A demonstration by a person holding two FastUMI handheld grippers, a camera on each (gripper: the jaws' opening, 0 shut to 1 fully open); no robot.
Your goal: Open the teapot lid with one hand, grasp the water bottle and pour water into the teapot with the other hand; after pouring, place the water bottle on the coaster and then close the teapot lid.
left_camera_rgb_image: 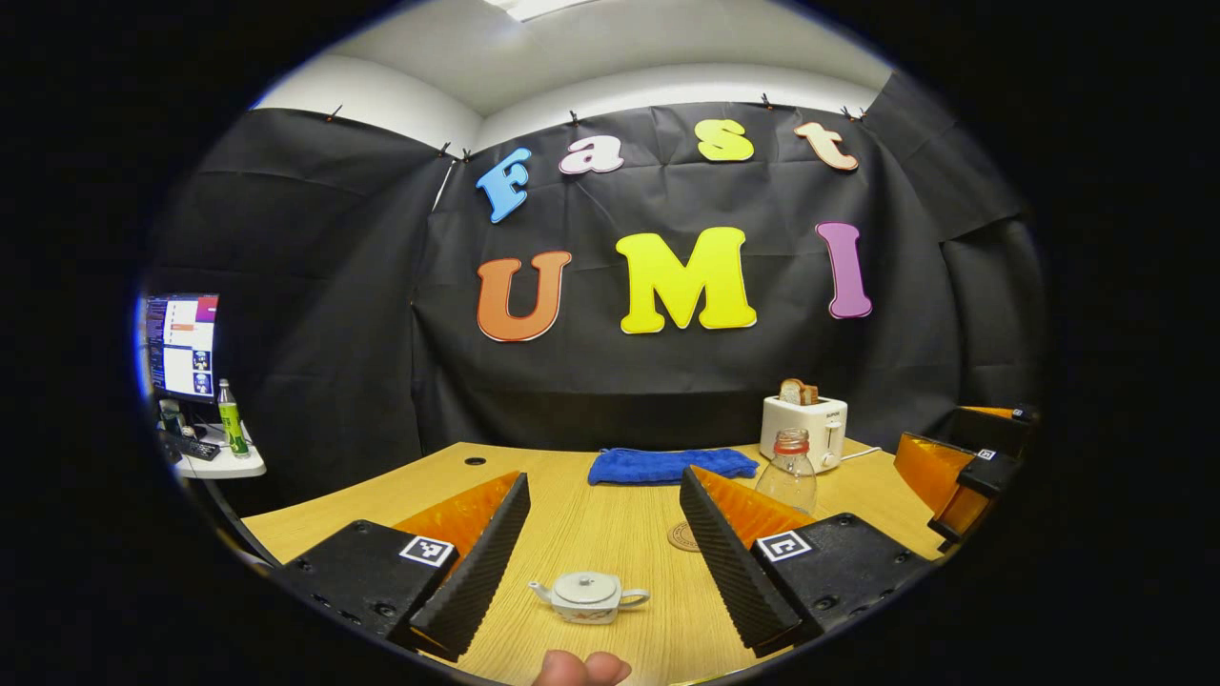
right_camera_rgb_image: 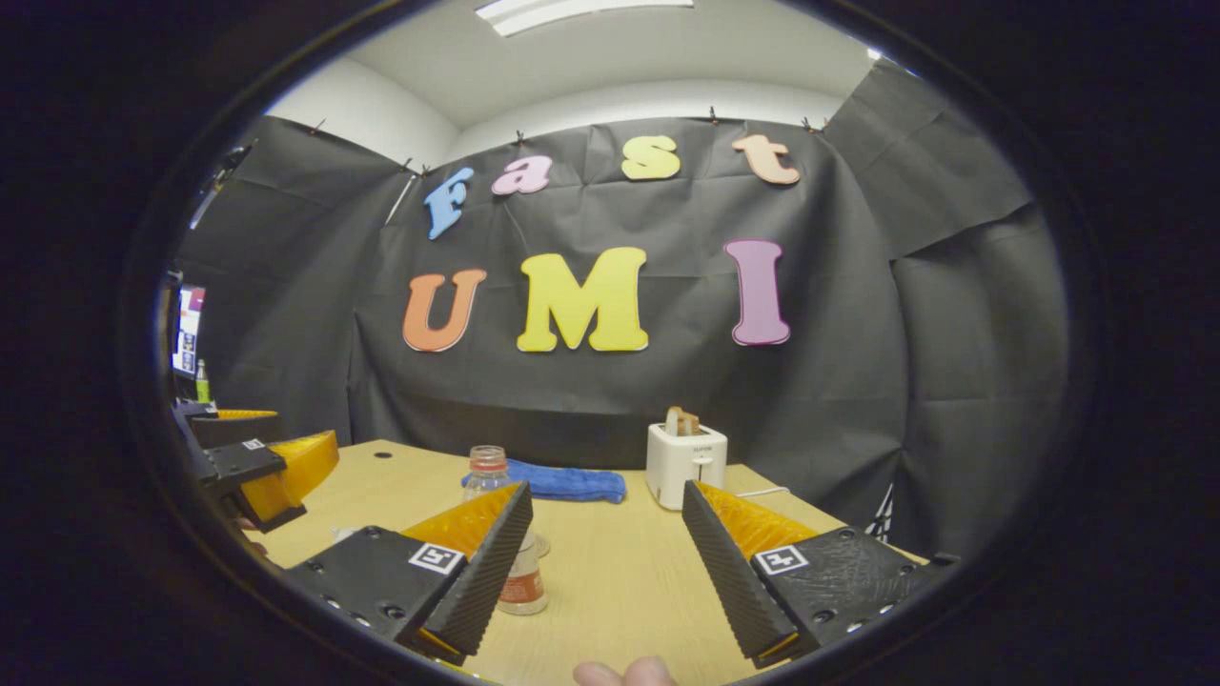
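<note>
Bright, even light from a ceiling lamp (right_camera_rgb_image: 581,11); sharp pictures, soft shadows, strong fisheye bending at edges.

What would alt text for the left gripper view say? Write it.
A small white teapot, lid on, sits on a wooden table between the open left gripper fingers. Behind stand a clear water bottle, round coaster, blue towel and toaster.

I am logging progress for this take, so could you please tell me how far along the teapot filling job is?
Nothing looks done yet. The small white ceramic teapot has its lid on, between the open left gripper. The clear plastic water bottle stands uncapped on the wooden table, off the round brown coaster; the right gripper is open. Lifting the lid, pouring, placing the bottle and closing remain.
</note>
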